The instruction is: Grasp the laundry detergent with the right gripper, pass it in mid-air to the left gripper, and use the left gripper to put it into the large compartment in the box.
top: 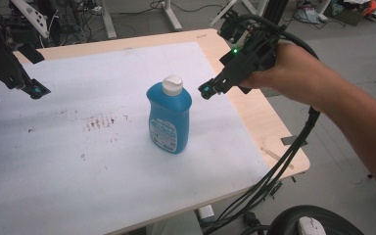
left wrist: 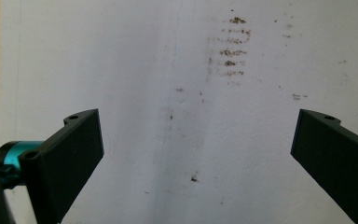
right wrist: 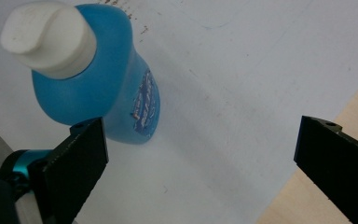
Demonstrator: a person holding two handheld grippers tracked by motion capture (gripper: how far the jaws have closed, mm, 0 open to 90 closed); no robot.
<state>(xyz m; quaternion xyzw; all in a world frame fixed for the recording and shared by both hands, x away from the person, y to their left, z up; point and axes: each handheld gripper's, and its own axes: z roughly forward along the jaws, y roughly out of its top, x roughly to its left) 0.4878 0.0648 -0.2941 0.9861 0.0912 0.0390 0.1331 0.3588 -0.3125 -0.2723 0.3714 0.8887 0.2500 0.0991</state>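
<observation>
Standing upright: blue bottle [top: 169,117], label [top: 162,131] print unreadable | left gripper [top: 35,91] agape | right gripper [top: 206,90] agape

No text could be read. The blue bottle [top: 169,117], which stood upright near the middle of the desk [top: 254,112], carried a pale label [top: 162,131] on its front, but the print on it was too small and blurred to make out. In the right gripper view the same label [right wrist: 145,105] showed only smeared white lettering.
</observation>
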